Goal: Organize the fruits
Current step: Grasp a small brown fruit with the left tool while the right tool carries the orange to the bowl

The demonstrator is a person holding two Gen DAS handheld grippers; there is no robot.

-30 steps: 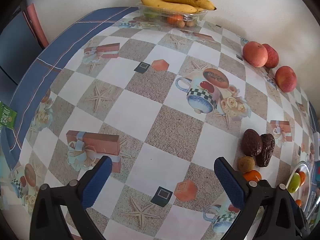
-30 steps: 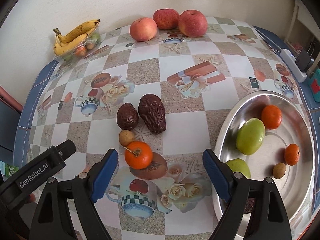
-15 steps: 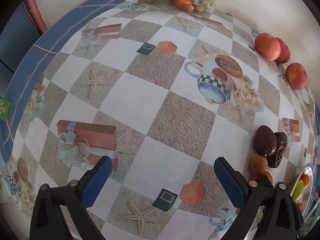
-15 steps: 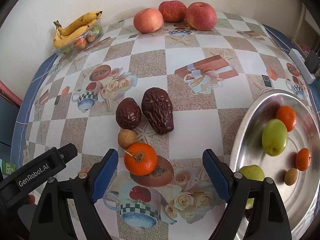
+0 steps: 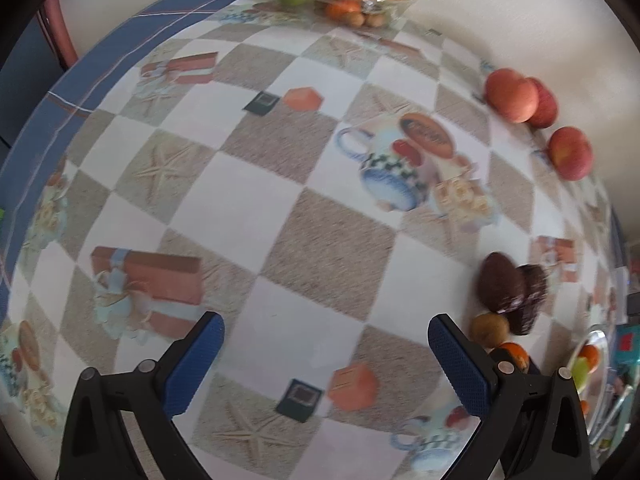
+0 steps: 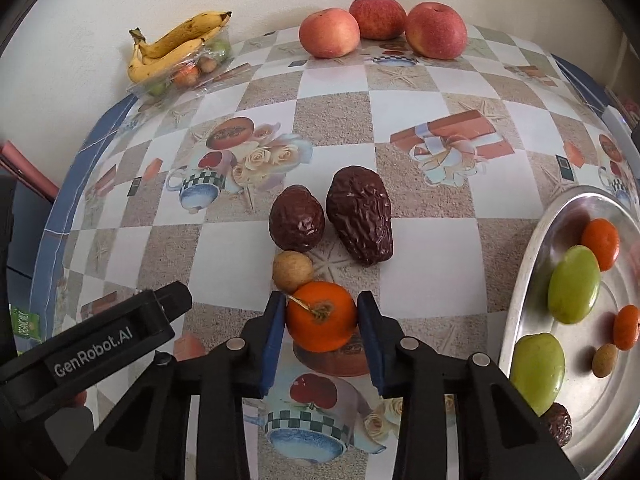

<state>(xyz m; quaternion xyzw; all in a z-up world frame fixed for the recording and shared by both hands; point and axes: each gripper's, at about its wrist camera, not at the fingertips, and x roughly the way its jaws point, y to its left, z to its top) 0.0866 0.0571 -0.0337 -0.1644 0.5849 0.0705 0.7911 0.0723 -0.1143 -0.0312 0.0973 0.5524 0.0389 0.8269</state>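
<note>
My right gripper (image 6: 321,316) is shut on an orange tangerine (image 6: 320,317) that rests on the tablecloth. Just beyond it lie a small tan nut (image 6: 292,270) and two wrinkled dark brown fruits (image 6: 297,224) (image 6: 360,215). A metal tray (image 6: 524,280) at the right holds green fruits (image 6: 573,284), tangerines (image 6: 600,238) and a small nut. My left gripper (image 5: 326,328) is open and empty above the bare cloth; the dark fruits (image 5: 500,282) lie to its right.
Three red apples (image 6: 330,32) sit at the far edge by the wall. A clear tray with bananas (image 6: 172,48) and small fruits stands at the far left corner. The left gripper's black body (image 6: 92,336) is at the lower left of the right wrist view.
My right gripper moved forward and closed its jaws on the tangerine. The left gripper shifted slightly over the cloth and stayed open.
</note>
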